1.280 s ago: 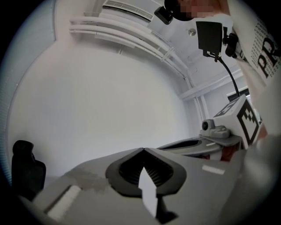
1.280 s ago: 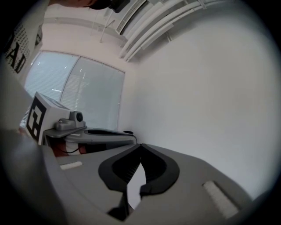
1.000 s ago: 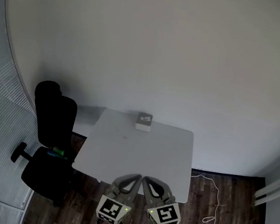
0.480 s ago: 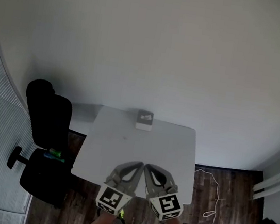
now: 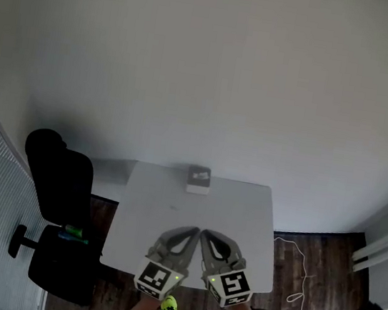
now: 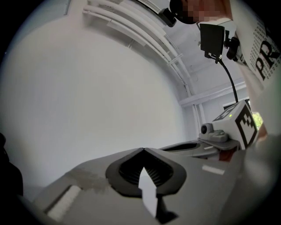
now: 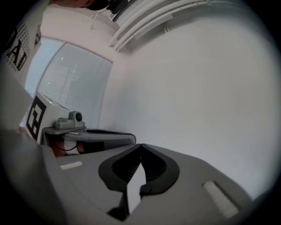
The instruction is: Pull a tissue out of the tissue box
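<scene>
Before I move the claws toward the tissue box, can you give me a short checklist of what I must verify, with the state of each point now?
1. Tissue box stands on the table, at its far edge: ok.
2. Tabletop between the claws and the box is free of other things: ok.
3. Left claw open for a grasp: not ok, jaws together, nothing between them.
4. Right claw open for a grasp: not ok, jaws together, empty.
5. Claws close to the box: not ok, both hang at the near side of the table, apart from it.
6. A tissue stands out of the box: cannot tell, too small in the head view.
</scene>
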Motion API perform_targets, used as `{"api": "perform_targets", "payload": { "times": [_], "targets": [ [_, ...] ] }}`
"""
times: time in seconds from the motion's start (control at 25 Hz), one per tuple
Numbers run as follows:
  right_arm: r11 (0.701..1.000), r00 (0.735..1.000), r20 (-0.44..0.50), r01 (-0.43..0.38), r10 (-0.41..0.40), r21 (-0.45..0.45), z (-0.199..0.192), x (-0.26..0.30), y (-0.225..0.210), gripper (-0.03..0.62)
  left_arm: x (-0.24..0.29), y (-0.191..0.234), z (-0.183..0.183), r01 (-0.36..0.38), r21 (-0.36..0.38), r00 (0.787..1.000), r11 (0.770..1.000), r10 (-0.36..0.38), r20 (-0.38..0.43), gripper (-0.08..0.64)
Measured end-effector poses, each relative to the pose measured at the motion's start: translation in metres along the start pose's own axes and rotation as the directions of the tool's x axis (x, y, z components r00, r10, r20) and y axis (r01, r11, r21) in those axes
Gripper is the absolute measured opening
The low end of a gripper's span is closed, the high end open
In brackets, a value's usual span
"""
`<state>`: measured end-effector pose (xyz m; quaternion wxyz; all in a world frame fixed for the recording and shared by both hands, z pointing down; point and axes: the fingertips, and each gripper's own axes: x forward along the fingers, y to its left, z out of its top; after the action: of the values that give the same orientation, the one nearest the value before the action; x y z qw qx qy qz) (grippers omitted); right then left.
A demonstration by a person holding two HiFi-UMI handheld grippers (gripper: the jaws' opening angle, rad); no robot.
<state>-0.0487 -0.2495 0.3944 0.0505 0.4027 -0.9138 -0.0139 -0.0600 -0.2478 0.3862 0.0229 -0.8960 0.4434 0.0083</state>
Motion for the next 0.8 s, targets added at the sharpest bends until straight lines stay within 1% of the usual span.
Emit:
{"api": "perform_targets", "payload": {
  "times": [0.16, 0.32, 0.48, 0.64, 0.76, 0.8],
  "targets": [
    [1.000, 1.000, 0.001, 0.008, -0.008, 0.004, -0.002, 0.017, -0.002, 0.008, 0.006, 0.016, -0.004, 0.010, -0.001, 1.000, 1.000, -0.010, -0.001, -0.008],
    [1.000, 1.000, -0.010, 0.002, -0.002, -0.001, -0.003, 0.032, -0.006, 0.009, 0.016, 0.029, -0.007, 0.001, -0.015, 1.000, 1.000, -0.001, 0.014, -0.009],
    [1.000, 1.000, -0.030, -0.006, 0.006, -0.009, -0.010, 0.044, -0.024, 0.009, 0.034, 0.037, -0.014, -0.014, -0.050, 1.000, 0.999, 0.015, 0.018, -0.008],
    [0.999, 0.999, -0.038, -0.032, 0.032, 0.012, -0.021, 0.062, -0.050, 0.009, 0.062, 0.050, -0.025, -0.035, -0.047, 0.999, 0.998, 0.036, 0.003, -0.008],
    [0.998, 0.997, -0.042, -0.061, 0.062, 0.017, -0.021, 0.075, -0.068, 0.009, 0.085, 0.057, -0.021, -0.064, -0.074, 0.998, 0.995, 0.066, 0.025, -0.009],
    [0.997, 0.997, -0.042, -0.069, 0.069, 0.018, -0.022, 0.079, -0.075, 0.009, 0.092, 0.060, -0.024, -0.068, -0.067, 0.998, 0.995, 0.069, 0.014, -0.008]
  ]
}}
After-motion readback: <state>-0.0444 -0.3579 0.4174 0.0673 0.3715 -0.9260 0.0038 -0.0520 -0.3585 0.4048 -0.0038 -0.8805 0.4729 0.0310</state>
